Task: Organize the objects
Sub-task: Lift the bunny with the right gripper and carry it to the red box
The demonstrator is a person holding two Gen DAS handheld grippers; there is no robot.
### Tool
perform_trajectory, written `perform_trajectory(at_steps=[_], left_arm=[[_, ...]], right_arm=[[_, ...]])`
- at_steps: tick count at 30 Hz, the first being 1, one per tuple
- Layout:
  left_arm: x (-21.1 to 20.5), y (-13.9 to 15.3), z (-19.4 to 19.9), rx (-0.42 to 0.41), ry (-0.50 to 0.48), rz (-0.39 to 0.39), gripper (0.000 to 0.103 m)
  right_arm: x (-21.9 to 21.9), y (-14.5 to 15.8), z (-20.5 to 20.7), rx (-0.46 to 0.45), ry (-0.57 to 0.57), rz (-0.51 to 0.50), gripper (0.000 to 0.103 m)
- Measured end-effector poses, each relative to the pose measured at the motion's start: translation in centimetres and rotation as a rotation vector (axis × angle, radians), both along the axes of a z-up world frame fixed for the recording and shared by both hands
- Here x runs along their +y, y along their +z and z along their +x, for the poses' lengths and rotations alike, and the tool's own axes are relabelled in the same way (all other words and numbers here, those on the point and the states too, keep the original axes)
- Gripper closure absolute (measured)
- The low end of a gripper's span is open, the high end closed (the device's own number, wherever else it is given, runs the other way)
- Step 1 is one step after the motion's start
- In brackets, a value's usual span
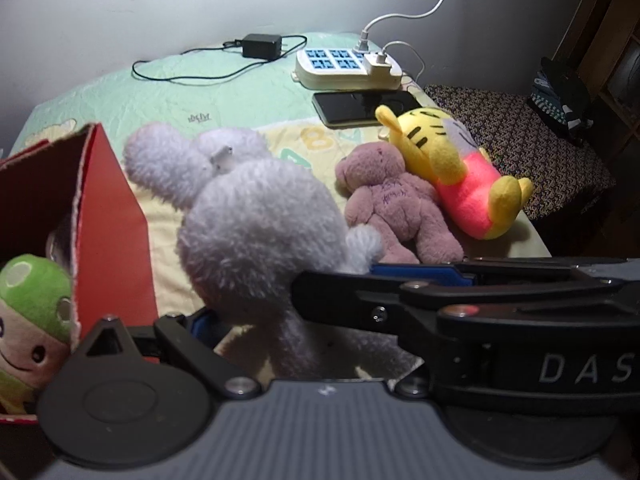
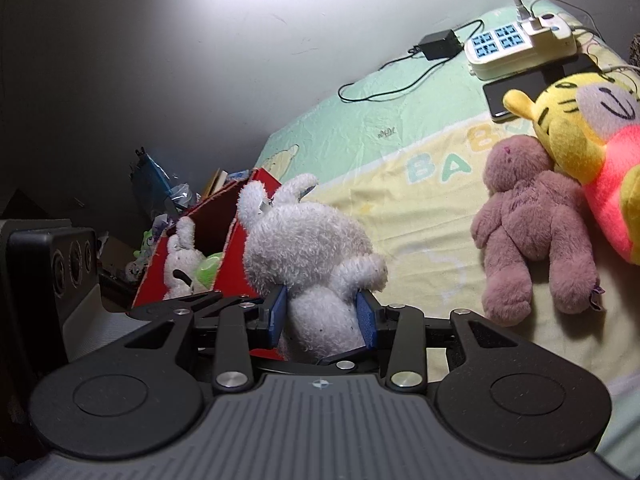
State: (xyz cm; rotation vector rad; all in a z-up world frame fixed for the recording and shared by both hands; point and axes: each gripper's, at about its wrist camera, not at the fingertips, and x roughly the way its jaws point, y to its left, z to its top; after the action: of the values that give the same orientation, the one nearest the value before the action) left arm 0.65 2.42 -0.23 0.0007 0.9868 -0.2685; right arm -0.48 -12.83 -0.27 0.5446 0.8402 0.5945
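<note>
two toys already sit in the box; my right gripper pinches the rabbit, left gripper gapes around it, bear and tiger remain.

A bed is carrying a pink bear and tiger toy at 3 o'clock, a phone, power strip and black adapter at 12, a red box at 9.
</note>
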Motion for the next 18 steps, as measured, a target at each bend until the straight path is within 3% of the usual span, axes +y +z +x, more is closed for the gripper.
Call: perform_trajectory(at_steps=[9, 18], left_arm=[[2.1, 4.6, -2.6, -0.125, 0.055, 0.088, 0.009], [8.0, 6.9, -3.5, -0.165, 0.073, 0.116, 0.009]], right_arm=[[2.3, 2.9, -0.4, -0.087, 0.051, 0.093, 0.062], [8.3, 4.8, 0.0, -0.094, 0.053, 0.122, 0.062]])
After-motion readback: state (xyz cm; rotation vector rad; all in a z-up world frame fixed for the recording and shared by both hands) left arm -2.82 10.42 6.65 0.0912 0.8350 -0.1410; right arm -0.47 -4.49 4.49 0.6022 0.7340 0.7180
